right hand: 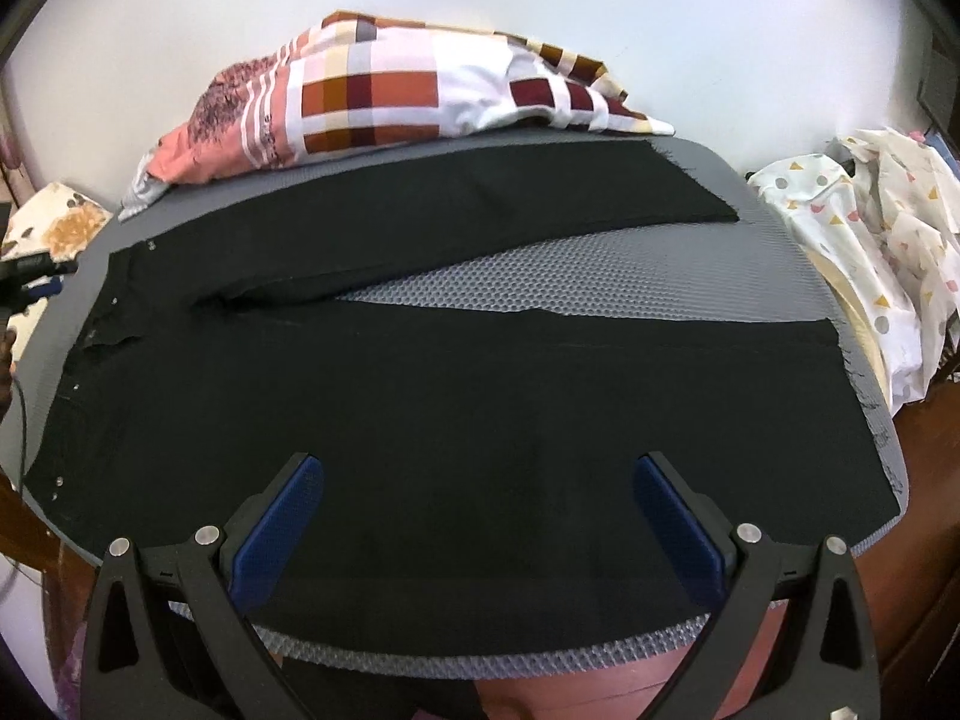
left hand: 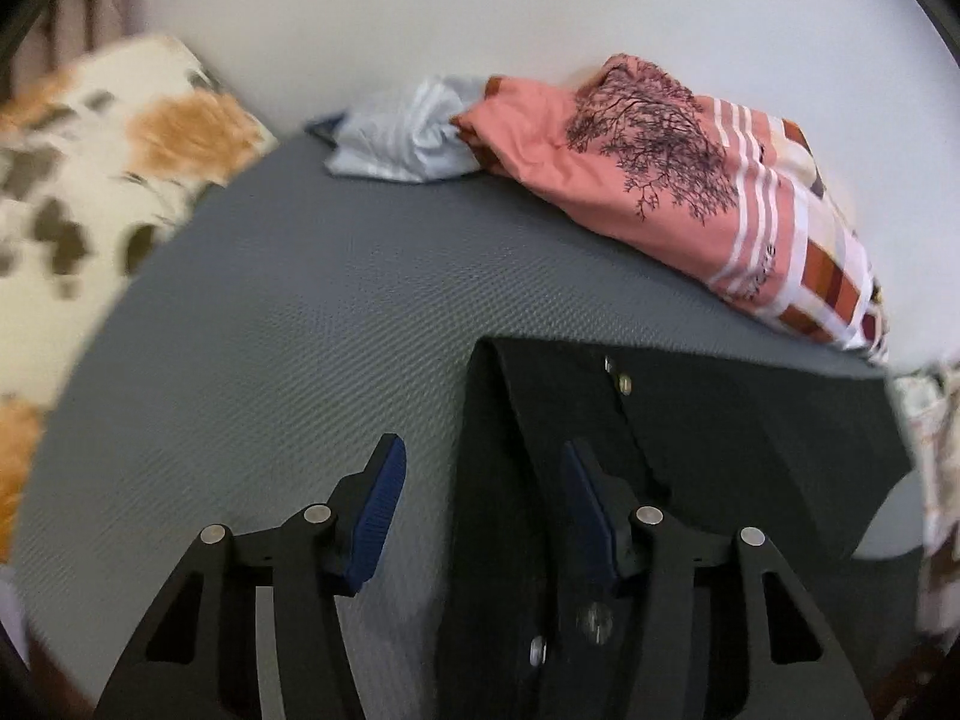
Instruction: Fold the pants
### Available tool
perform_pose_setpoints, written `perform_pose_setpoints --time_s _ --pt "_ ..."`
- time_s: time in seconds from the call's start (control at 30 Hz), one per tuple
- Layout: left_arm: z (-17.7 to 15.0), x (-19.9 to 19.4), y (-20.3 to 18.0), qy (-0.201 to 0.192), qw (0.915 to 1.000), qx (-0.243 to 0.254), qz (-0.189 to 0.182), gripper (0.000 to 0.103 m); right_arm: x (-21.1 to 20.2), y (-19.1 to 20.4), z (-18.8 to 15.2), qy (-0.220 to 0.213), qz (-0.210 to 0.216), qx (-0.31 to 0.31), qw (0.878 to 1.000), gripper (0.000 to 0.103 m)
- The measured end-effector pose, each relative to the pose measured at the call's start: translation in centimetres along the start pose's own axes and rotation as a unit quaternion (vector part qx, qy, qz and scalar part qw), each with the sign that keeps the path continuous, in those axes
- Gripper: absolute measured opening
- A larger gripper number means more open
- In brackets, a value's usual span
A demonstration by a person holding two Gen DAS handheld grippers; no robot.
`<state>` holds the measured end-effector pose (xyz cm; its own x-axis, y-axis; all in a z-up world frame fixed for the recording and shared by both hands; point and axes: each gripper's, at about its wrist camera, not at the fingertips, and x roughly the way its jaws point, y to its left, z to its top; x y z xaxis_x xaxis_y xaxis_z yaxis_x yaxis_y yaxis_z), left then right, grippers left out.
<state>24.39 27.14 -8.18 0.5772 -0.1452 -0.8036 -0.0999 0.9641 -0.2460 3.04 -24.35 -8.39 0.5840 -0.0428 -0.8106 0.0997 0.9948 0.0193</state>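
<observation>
Black pants lie flat on a grey mat, waistband to the left, the two legs spread apart to the right. My right gripper is open above the near leg, its blue pads wide apart and empty. In the left wrist view the waistband end of the pants lies on the mat. My left gripper is open, its jaws astride the waistband's left edge, not closed on it.
A folded pink and checked cloth and a pale blue cloth lie at the mat's far edge. A floral cushion sits left. A white patterned fabric hangs to the right. A white wall stands behind.
</observation>
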Motion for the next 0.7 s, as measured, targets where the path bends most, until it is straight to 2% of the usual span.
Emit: perform_pose_setpoints --time_s 0.07,0.13,0.17,0.33,0.43,0.53,0.6,0.7 --pt "1.4 2.0 0.4 0.016 0.9994 0.007 -0.030 0.055 0.6 0.3 0.2 0.009 -0.006 -0.005 1.000 0.102" --pt "2.0 3.2 0.4 0.024 0.9992 0.018 -0.027 0.055 1.1 0.4 0.5 0.016 -0.012 -0.010 1.000 0.102" --pt "2.7 4.4 0.4 0.039 0.9979 0.025 -0.046 0.055 1.5 0.5 0.6 0.021 -0.016 -0.012 1.000 0.102" --pt "3.6 8.5 0.4 0.080 0.9943 0.051 -0.048 0.055 2.7 0.9 0.8 0.039 -0.020 -0.015 0.999 0.102" --pt "3.7 9.0 0.0 0.070 0.9921 0.067 -0.080 0.055 3.3 1.3 0.9 0.047 -0.020 -0.021 0.998 0.102" --pt "3.6 9.3 -1.0 0.070 0.9891 0.090 -0.093 0.054 3.7 1.6 1.0 0.053 -0.019 -0.023 0.998 0.102" --pt "3.1 9.2 -1.5 0.064 0.9893 0.105 -0.079 0.046 3.9 1.6 1.2 0.056 -0.018 -0.022 0.998 0.102" --pt "3.0 8.9 -1.3 0.057 0.9911 0.083 -0.087 0.033 4.2 1.8 1.4 0.059 -0.014 -0.019 0.998 0.102"
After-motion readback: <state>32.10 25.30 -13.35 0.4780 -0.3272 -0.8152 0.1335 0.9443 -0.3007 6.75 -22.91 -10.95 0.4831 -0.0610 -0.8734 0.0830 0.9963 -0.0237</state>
